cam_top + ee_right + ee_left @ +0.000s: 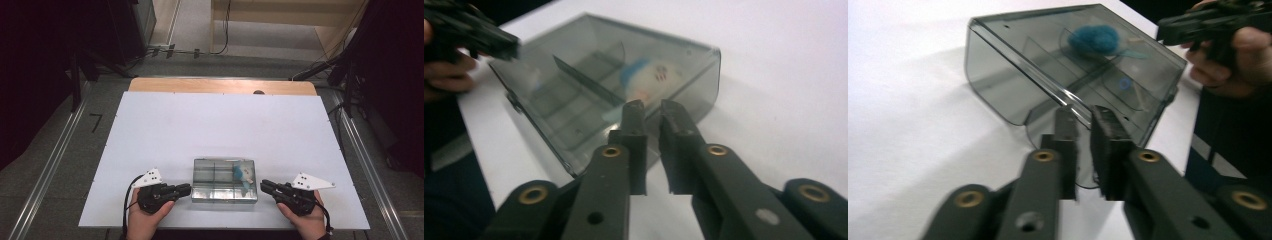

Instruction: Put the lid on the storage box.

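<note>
A clear grey plastic box (224, 199) with inner dividers lies shut on the white table top (225, 125), near the front edge. Inside its right part sits a small blue and white item (241, 173). My left gripper (189, 188) points at the box's left end and my right gripper (262, 185) at its right end. In the left gripper view the jaws (1083, 115) stand a narrow gap apart at the box's (1013, 75) lower edge, without pressing on it. The right gripper's jaws (649, 107) are slightly apart just short of the box (574, 90), with bare table showing between them.
The table top stretches bare behind the box, with a wooden strip (222, 86) along its far edge. Metal rails (47, 170) run on the floor at both sides. Dark stands and cables sit beyond the table. The front edge lies just under my hands.
</note>
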